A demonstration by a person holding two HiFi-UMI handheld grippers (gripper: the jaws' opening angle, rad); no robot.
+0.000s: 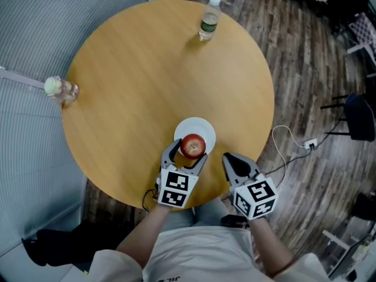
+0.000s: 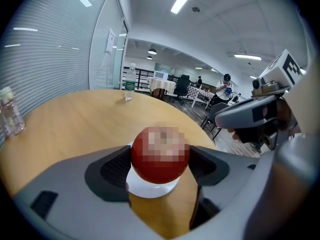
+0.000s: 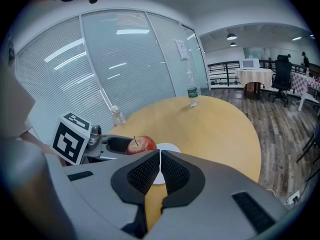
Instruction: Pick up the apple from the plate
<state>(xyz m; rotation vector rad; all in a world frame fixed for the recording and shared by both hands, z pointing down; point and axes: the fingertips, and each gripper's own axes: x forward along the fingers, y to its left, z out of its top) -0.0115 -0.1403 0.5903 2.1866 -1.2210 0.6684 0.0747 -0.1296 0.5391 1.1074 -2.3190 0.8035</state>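
Observation:
A red apple (image 1: 192,145) sits between the two jaws of my left gripper (image 1: 188,153), and both pads press its sides. The apple is over the near edge of a small white plate (image 1: 197,128) on the round wooden table (image 1: 129,87). In the left gripper view the apple (image 2: 160,156) fills the gap between the pads, with the plate (image 2: 150,188) just under it; whether they touch I cannot tell. My right gripper (image 1: 232,161) hovers to the right of the plate, shut with nothing in it. Its view shows the apple (image 3: 142,144) and the left gripper beyond its own closed pads (image 3: 148,172).
An upright water bottle (image 1: 208,18) stands at the table's far edge. A second clear bottle (image 1: 61,89) is at the left edge. On the wooden floor to the right lie a power strip with a cable (image 1: 310,143) and a dark chair (image 1: 358,115).

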